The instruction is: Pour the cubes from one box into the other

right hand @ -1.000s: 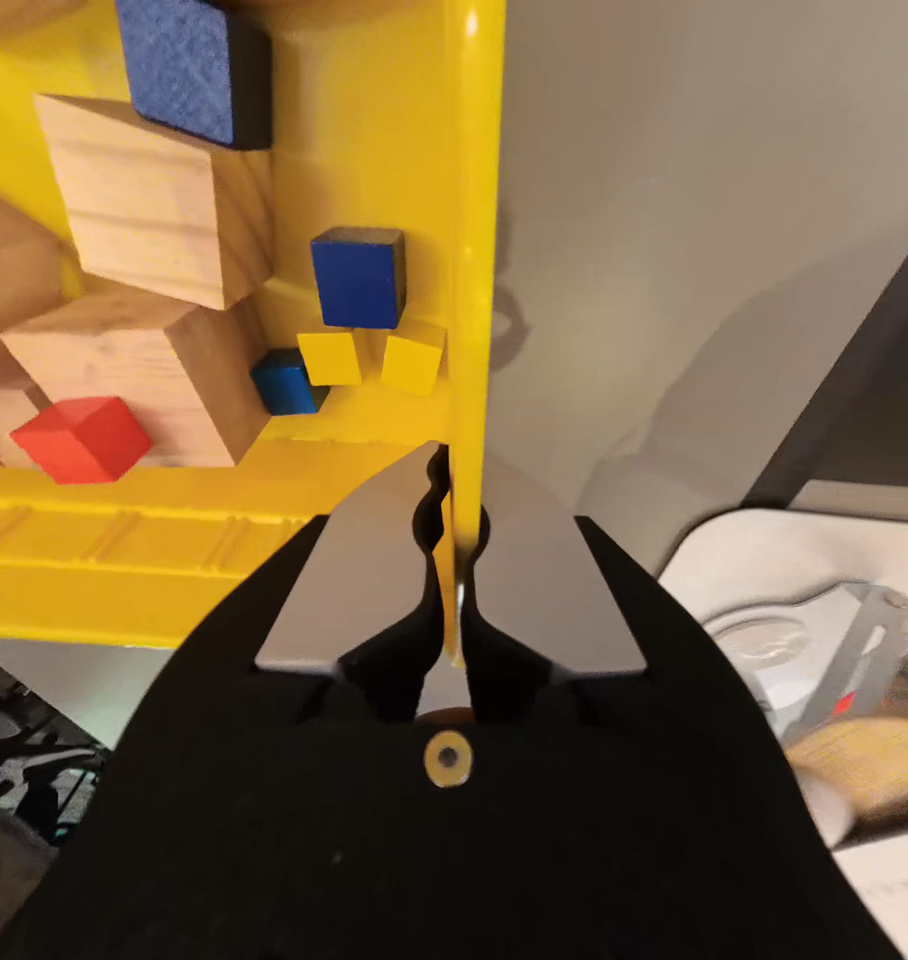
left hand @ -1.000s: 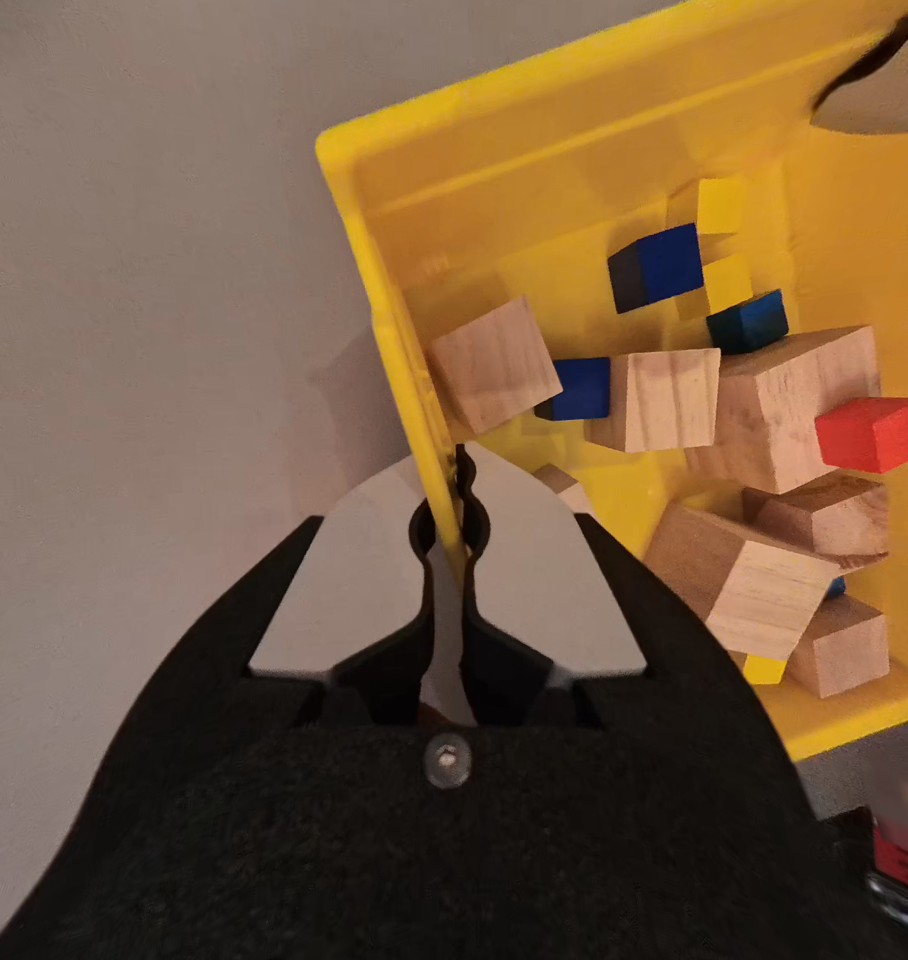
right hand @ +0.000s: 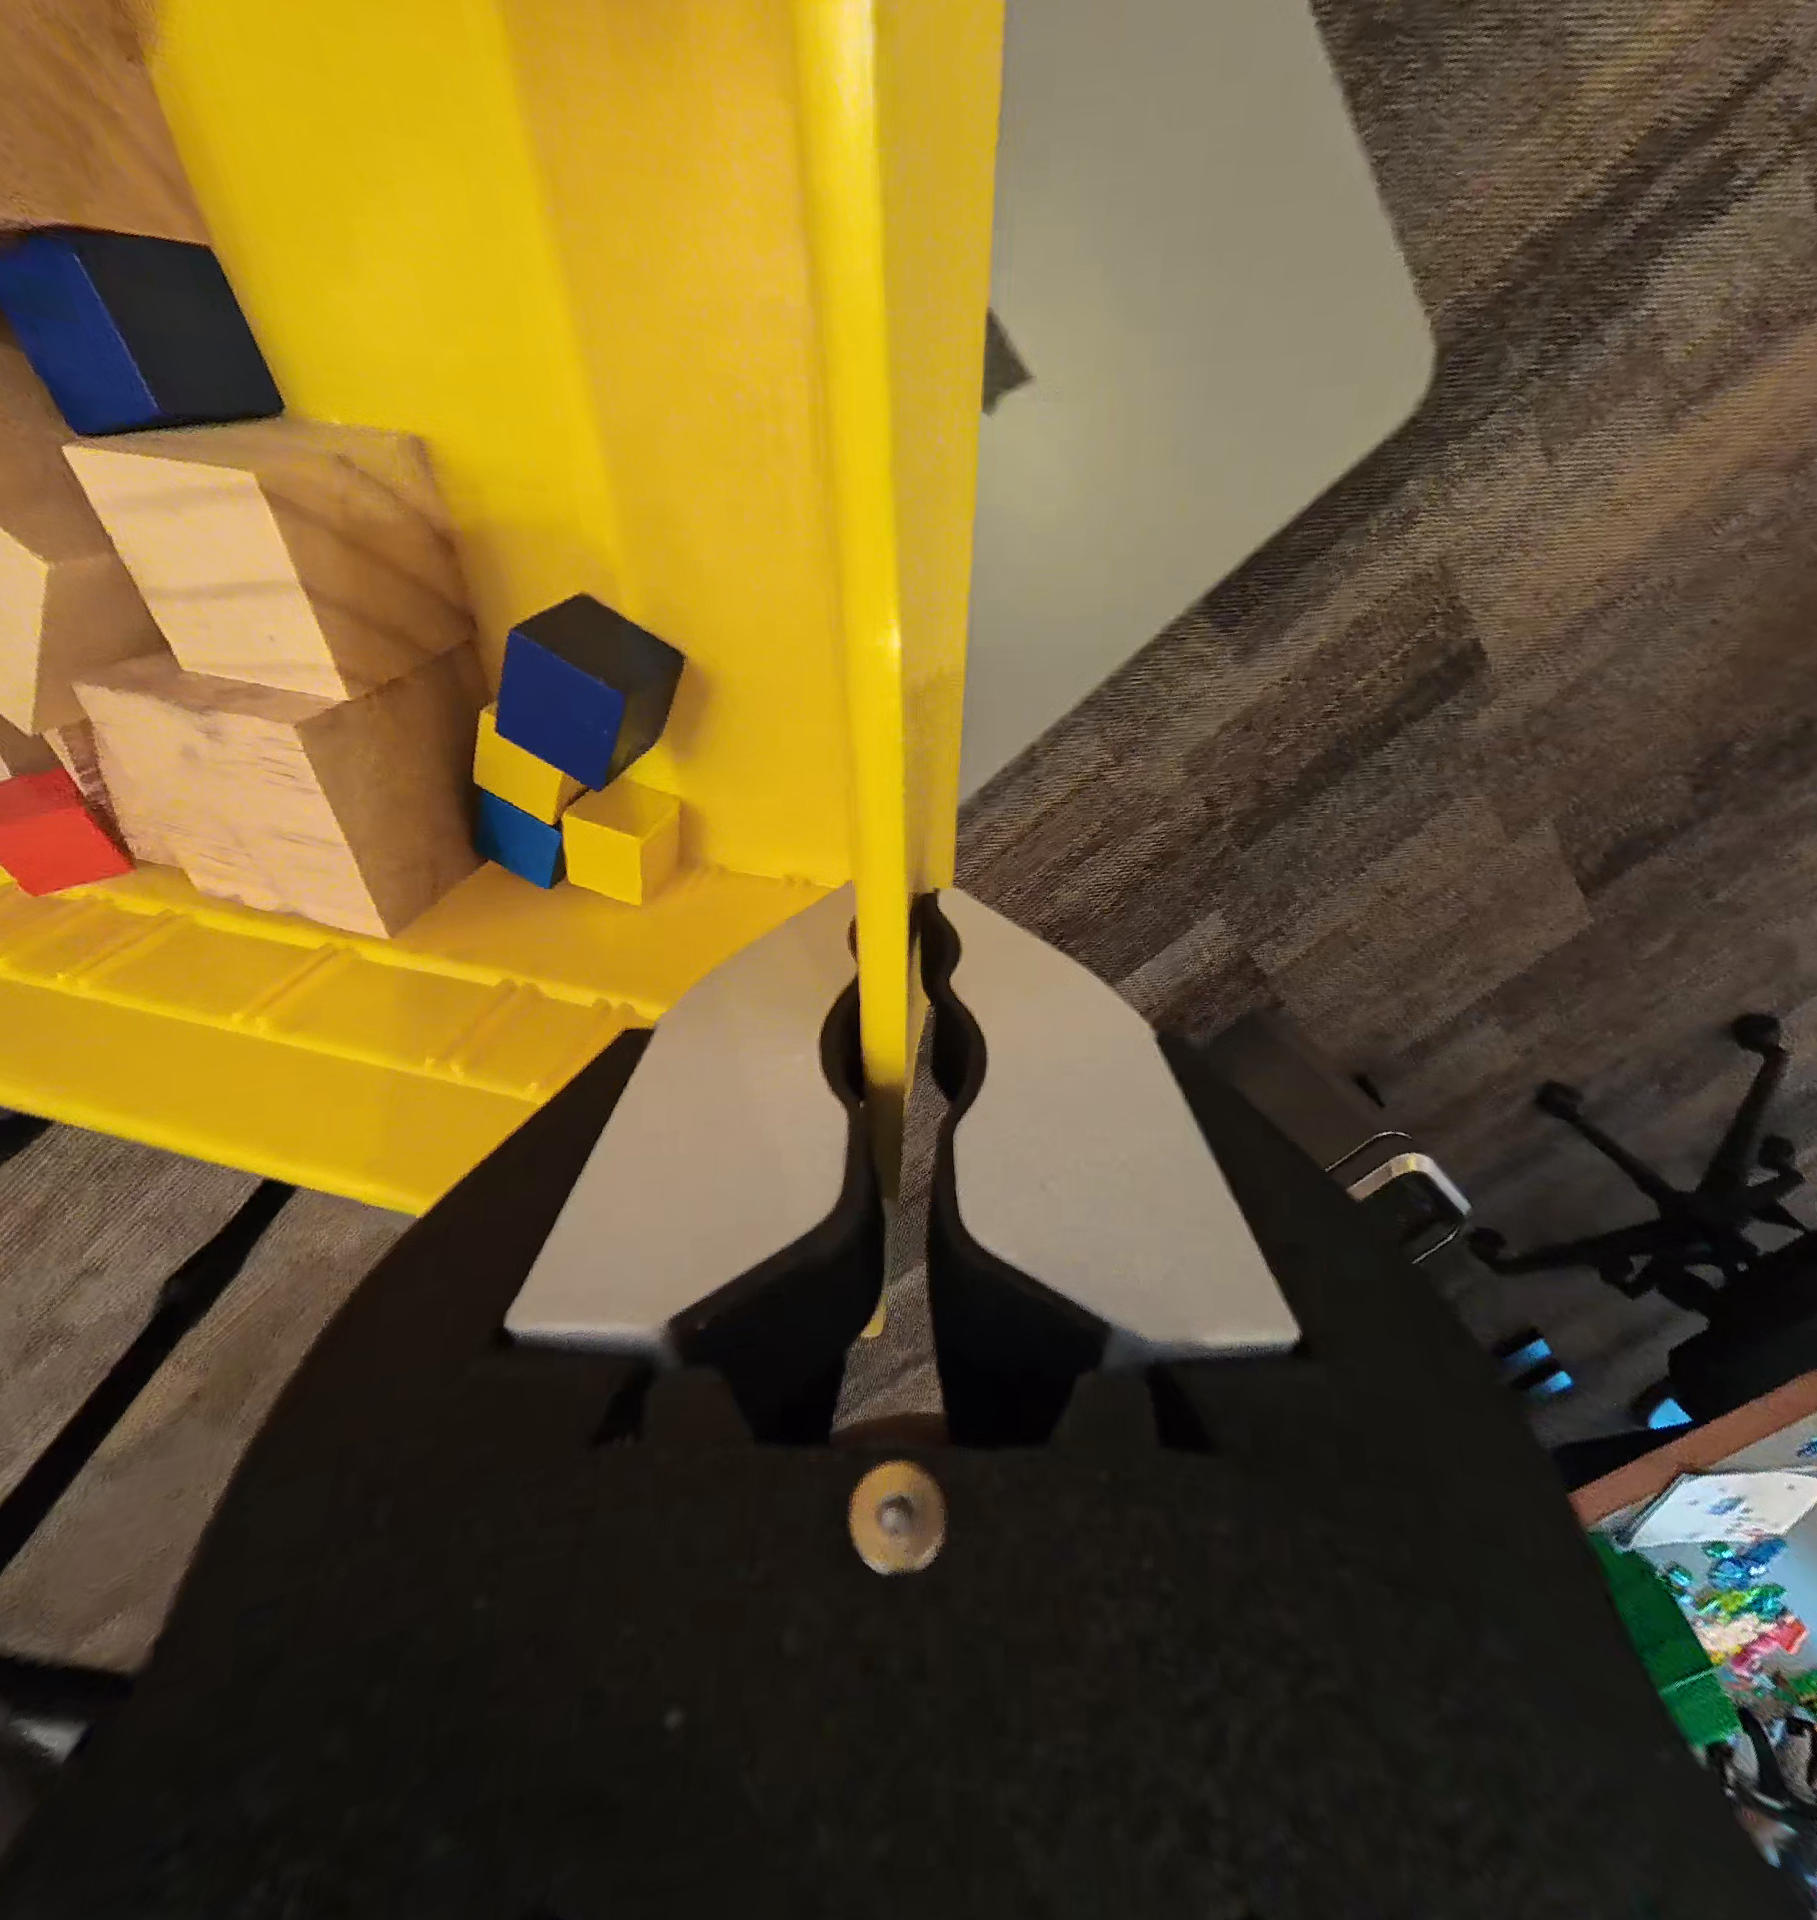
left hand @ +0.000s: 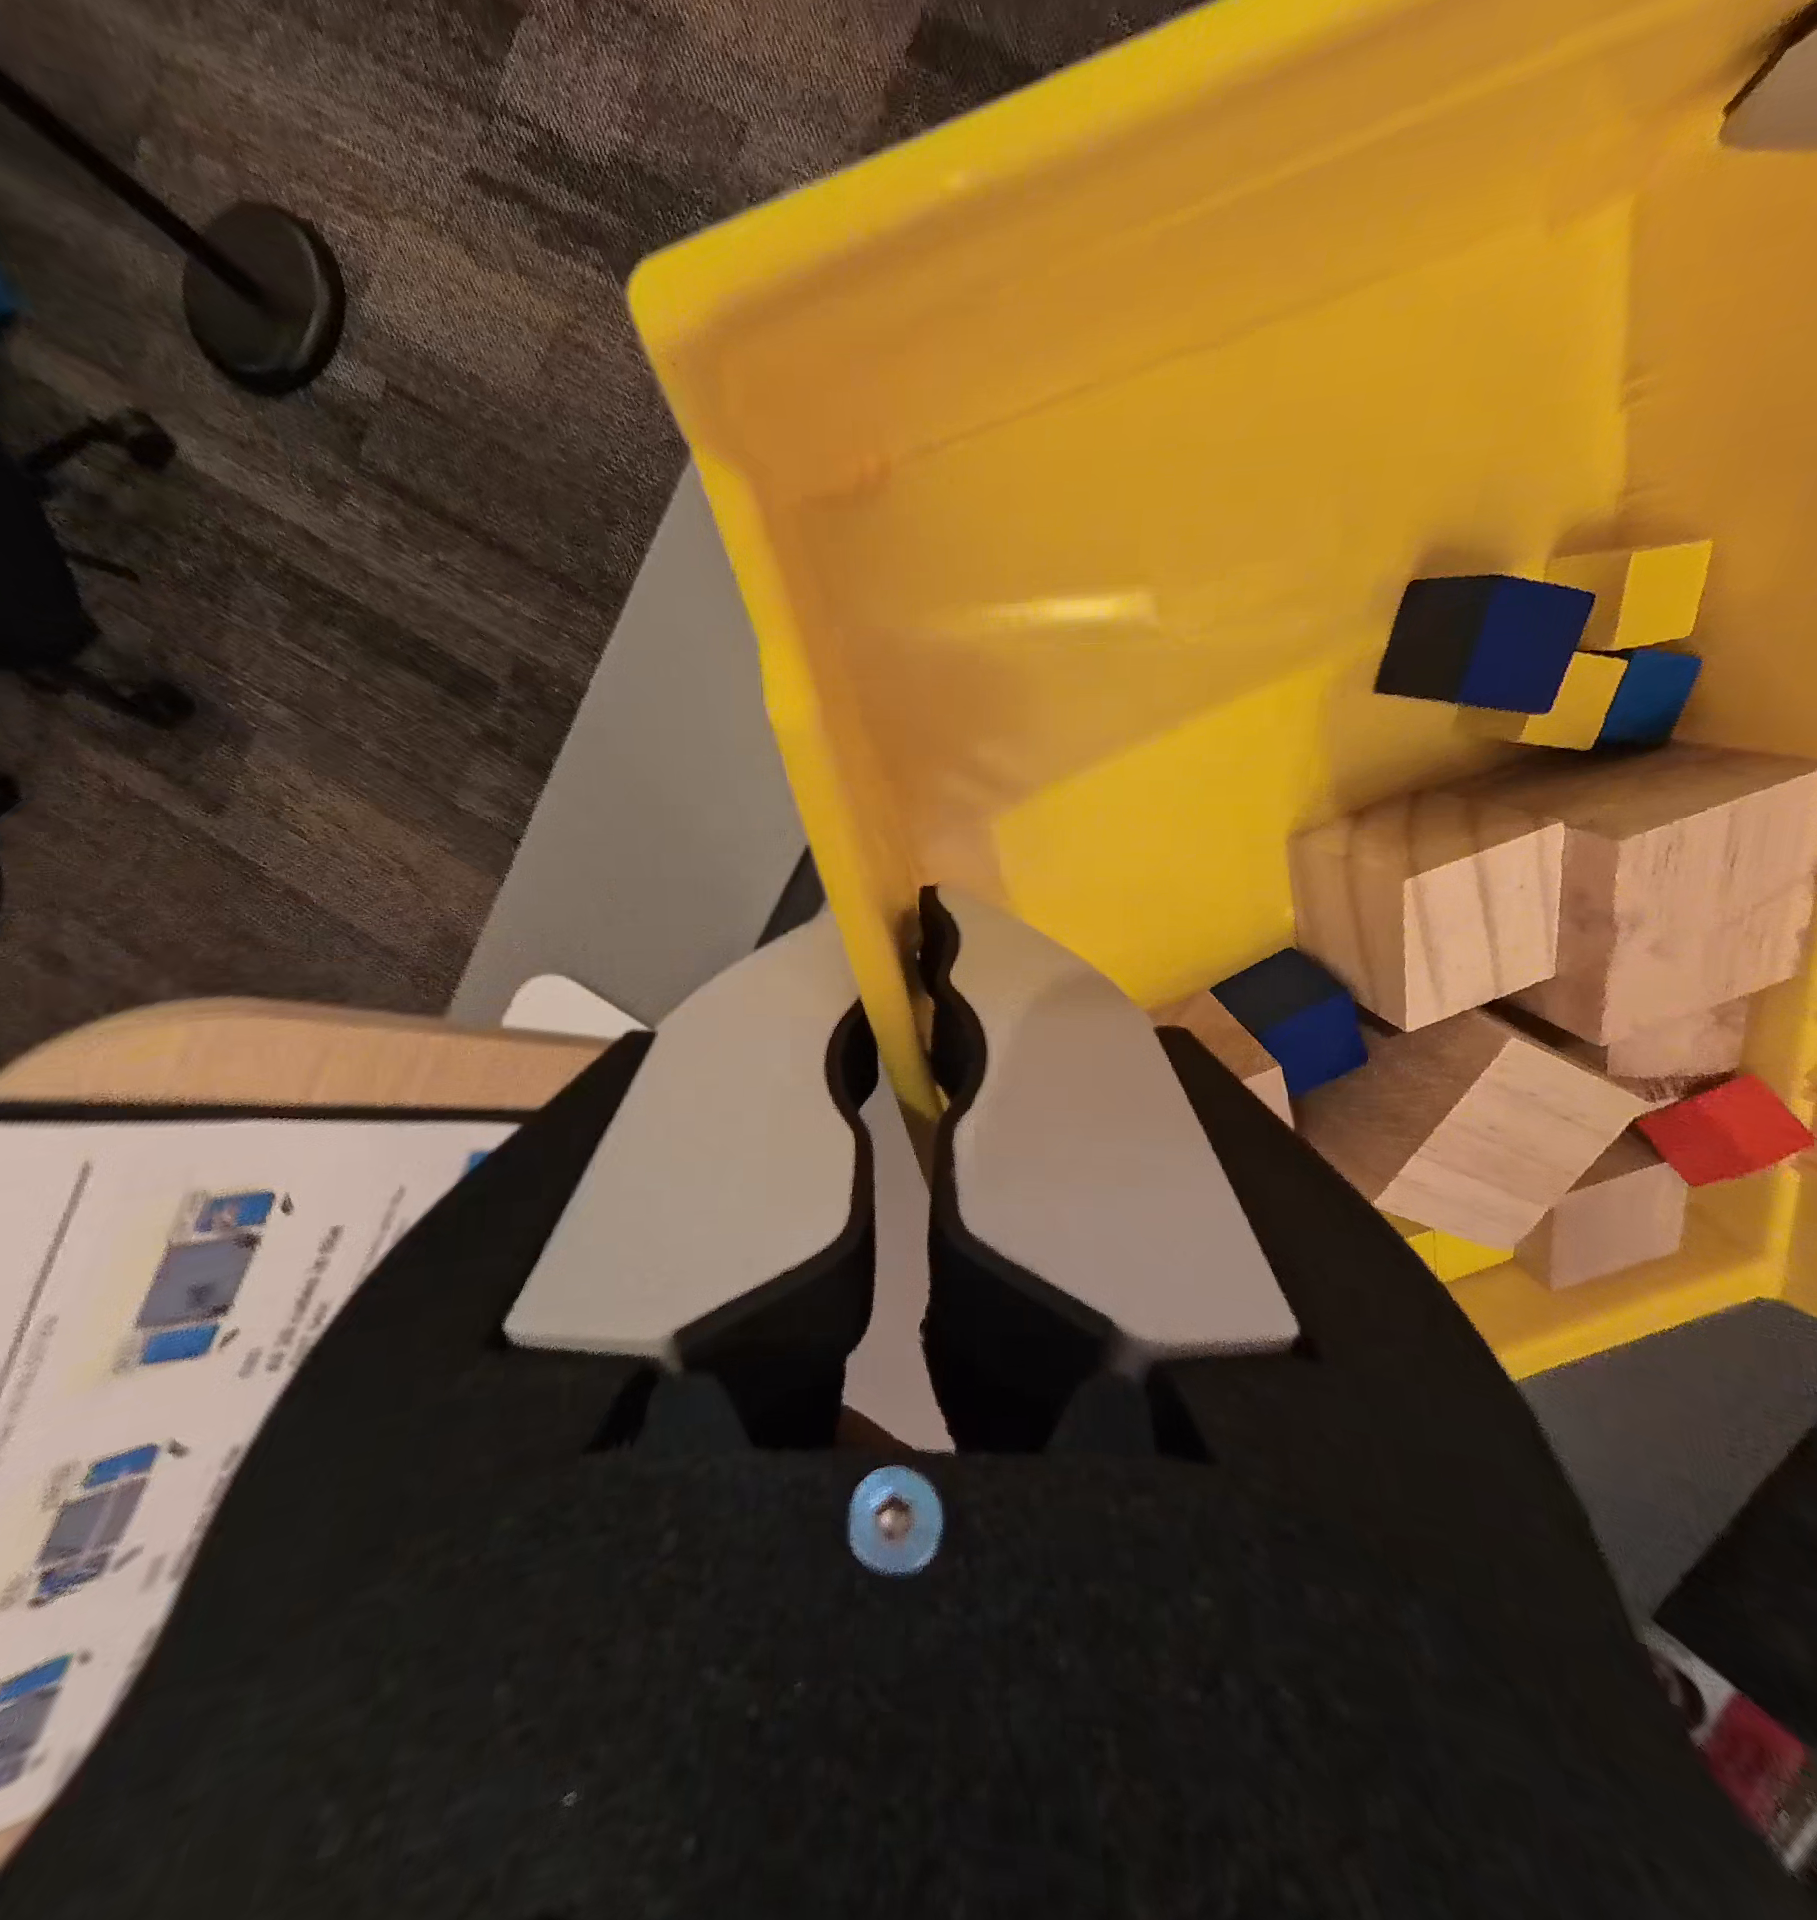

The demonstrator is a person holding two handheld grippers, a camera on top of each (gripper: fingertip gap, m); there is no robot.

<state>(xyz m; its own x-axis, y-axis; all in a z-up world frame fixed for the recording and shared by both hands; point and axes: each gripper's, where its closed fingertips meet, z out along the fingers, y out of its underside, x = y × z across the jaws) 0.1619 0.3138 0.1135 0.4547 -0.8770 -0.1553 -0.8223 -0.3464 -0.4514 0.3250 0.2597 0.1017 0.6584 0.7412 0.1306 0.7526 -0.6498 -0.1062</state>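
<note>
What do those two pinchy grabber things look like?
The left gripper and the right gripper look alike. Each has a wide black body with a rough, felt-like surface, two pale grey wedge-shaped fingers lined with wavy black pads, and one round screw low in the middle: bluish on the left, brassy on the right. No cables, markings or sleeves show.

Your yellow box [left hand: 1143, 436] is smooth, glossy plastic. Inside it the big cubes [left hand: 1486, 914] are bare, grainy wood, and the small cubes [right hand: 582, 696] are matt painted (blue, yellow, red). Below the box, the floor [right hand: 1506, 727] looks like rough woven carpet.
</note>
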